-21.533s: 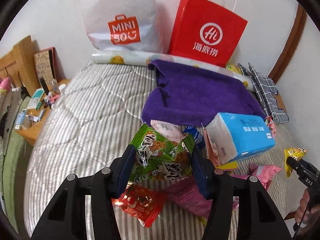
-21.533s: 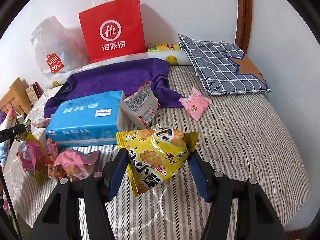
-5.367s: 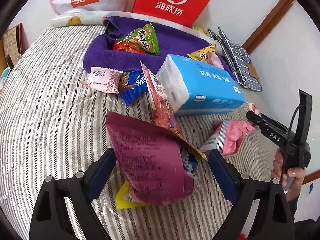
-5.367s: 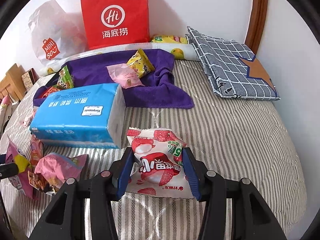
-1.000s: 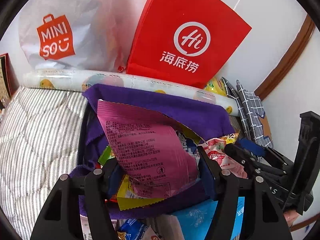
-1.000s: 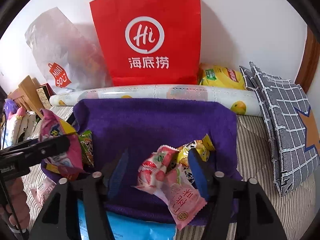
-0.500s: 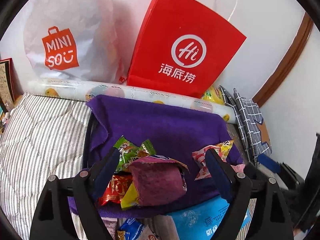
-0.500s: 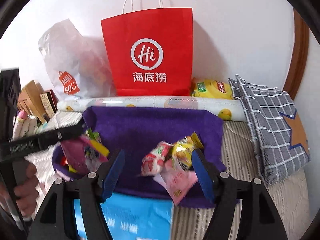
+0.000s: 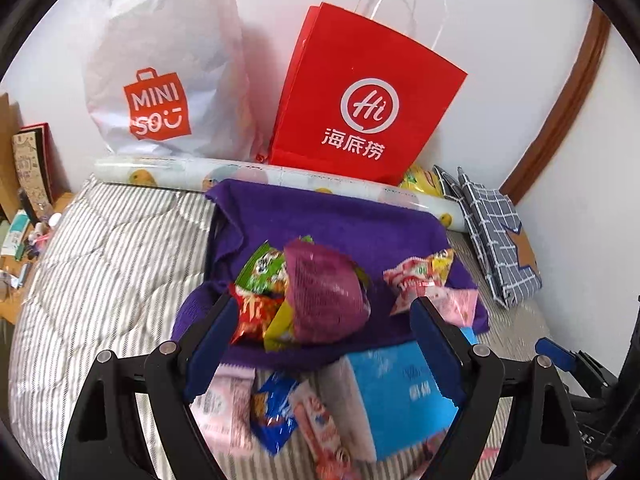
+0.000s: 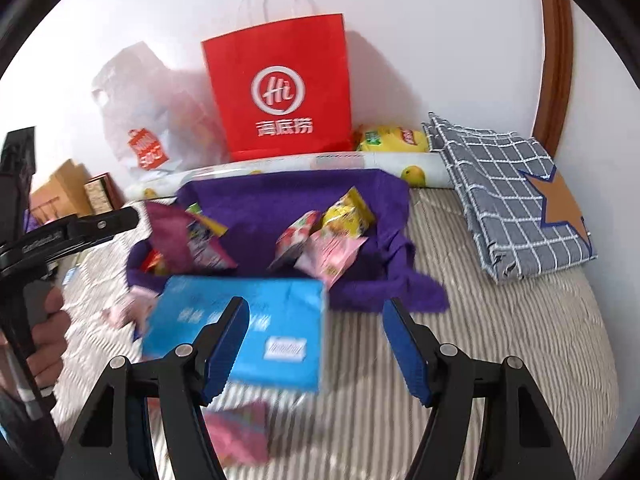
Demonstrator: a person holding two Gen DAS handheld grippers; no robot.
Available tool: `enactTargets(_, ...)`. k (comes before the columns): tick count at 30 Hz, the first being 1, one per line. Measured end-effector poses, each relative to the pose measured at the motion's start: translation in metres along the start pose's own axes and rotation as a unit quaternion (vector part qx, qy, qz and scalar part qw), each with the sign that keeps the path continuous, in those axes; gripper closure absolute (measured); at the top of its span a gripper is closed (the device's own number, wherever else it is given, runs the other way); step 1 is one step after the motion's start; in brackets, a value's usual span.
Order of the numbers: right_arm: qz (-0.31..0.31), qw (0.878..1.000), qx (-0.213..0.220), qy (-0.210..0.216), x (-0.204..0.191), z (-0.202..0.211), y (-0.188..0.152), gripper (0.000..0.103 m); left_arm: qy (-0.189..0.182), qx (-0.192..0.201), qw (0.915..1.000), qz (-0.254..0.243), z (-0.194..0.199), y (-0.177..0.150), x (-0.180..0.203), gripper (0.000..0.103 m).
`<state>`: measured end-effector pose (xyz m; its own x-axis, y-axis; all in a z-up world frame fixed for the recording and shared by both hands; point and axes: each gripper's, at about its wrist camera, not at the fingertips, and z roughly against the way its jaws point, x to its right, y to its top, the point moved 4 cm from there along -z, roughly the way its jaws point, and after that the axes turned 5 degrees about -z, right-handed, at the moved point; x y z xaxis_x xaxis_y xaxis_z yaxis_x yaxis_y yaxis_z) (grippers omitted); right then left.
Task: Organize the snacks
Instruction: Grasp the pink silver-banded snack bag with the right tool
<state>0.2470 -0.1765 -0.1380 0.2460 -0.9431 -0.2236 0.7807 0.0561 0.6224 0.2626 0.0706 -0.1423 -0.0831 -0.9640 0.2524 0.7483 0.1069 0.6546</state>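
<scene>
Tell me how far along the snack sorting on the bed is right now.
Mostly underway. Done: six packets sit on the purple towel, a magenta bag group and a strawberry packet group. In hand: nothing; the left gripper and right gripper are both open and empty. Left: a blue packet and pink packets beside the blue tissue pack, off the towel.
</scene>
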Motion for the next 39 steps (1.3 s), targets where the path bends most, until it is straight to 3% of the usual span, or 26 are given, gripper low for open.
enactTargets(5,0.014,0.999,-0.019,0.033,-0.020,0.006,-0.021,0.035,0.011,0.004,0.9998,-0.019,0.024,-0.015,0.008,0.017)
enactTargets(11,0.041,0.996,-0.061,0.058,-0.045,-0.015,-0.043,0.035,0.014,0.000,0.9997,-0.020,0.041,-0.031,0.011,0.017)
enactTargets(17,0.079,0.991,-0.096,0.055,-0.056,-0.027,-0.073,0.035,0.006,-0.011,0.9999,-0.009,0.046,-0.045,0.004,0.017)
enactTargets(24,0.088,0.990,-0.104,0.044,-0.053,-0.020,-0.099,0.035,0.006,-0.021,0.9998,-0.002,0.046,-0.059,-0.002,0.017)
enactTargets(33,0.082,0.990,-0.109,0.023,-0.051,-0.022,-0.116,0.026,0.007,-0.032,0.9995,-0.001,0.044,-0.072,-0.007,0.017)
enactTargets(39,0.083,0.990,-0.109,0.022,-0.051,-0.031,-0.120,0.026,0.010,-0.037,0.9992,-0.007,0.042,-0.079,-0.008,0.017)
